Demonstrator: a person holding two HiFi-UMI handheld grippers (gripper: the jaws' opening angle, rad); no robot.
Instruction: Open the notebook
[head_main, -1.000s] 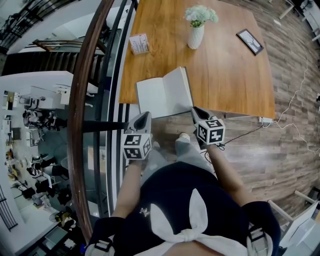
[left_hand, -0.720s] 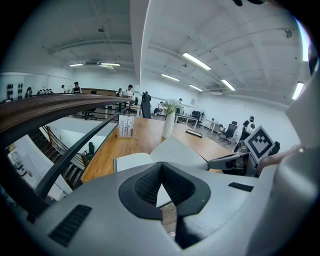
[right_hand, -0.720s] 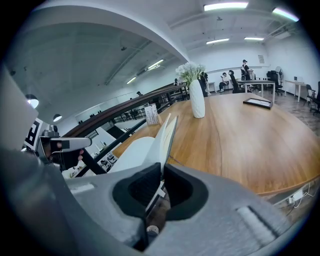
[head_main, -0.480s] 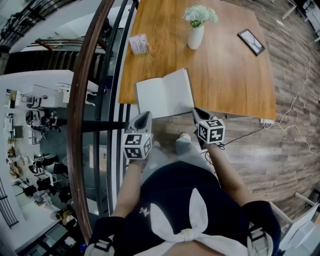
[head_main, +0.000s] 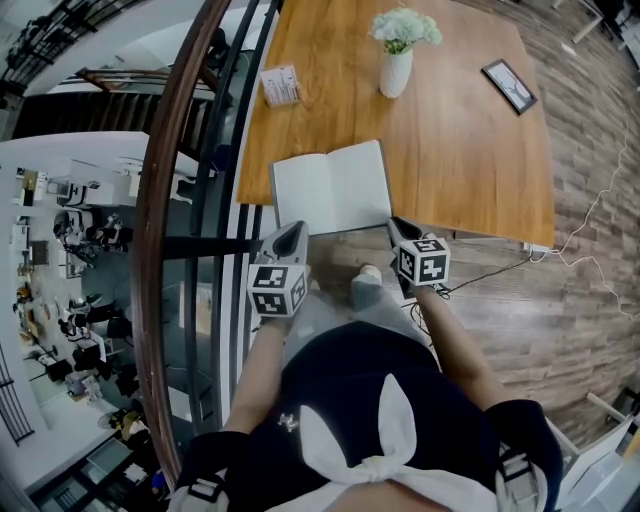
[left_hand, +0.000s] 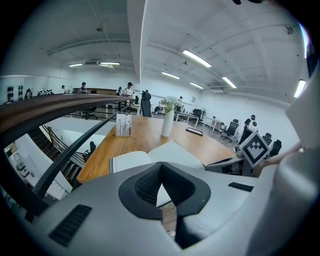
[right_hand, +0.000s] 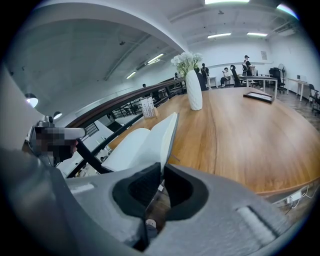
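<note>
Seen from above, a person holds two grippers side by side at the near edge of a wooden bench (head_main: 455, 140). The left gripper (head_main: 292, 232) has its jaws together, with nothing between them. The right gripper (head_main: 397, 225) also has its jaws drawn together at the tips and is empty.

The notebook (head_main: 332, 188) lies open on the bench with blank white pages facing up. It sits just ahead of both pairs of jaws. It is ahead and slightly right of the left jaws, and ahead and to the left of the right jaws. Neither pair touches it, and the right jaws point close to its near right corner.

Farther beyond the jaws stands a white vase of pale flowers (head_main: 396, 62). A small card stand (head_main: 279, 87) is off to the vase's left, and a dark picture frame (head_main: 508, 84) lies flat to its right. A curved wooden handrail (head_main: 165, 210) runs past, outside the left jaws.
</note>
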